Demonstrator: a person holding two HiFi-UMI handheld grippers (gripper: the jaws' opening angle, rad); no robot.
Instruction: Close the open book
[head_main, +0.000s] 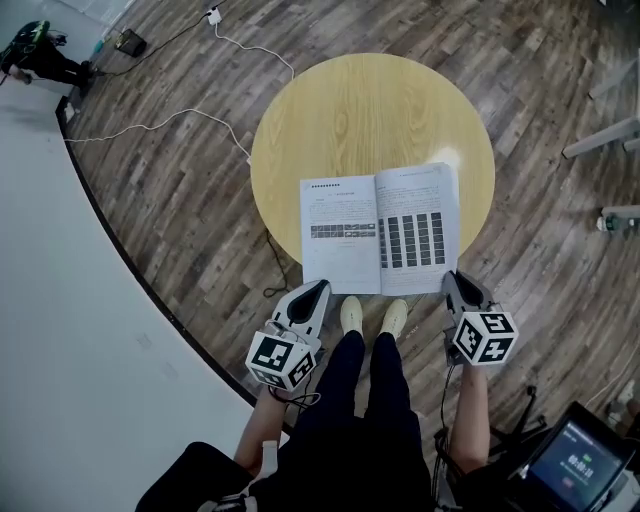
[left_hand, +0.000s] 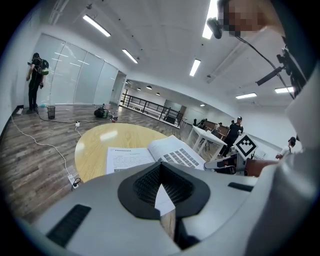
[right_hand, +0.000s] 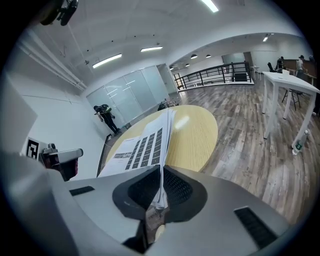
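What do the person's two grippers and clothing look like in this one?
The left gripper and right gripper have pale grey shells with black ribbed pads inside the fingers. Each carries a white cube printed with black square markers. A black cable hangs under the right one. The person wears dark trousers and pale shoes.

The round table (head_main: 370, 110) bears an open book (head_main: 378, 232), apparently overhanging
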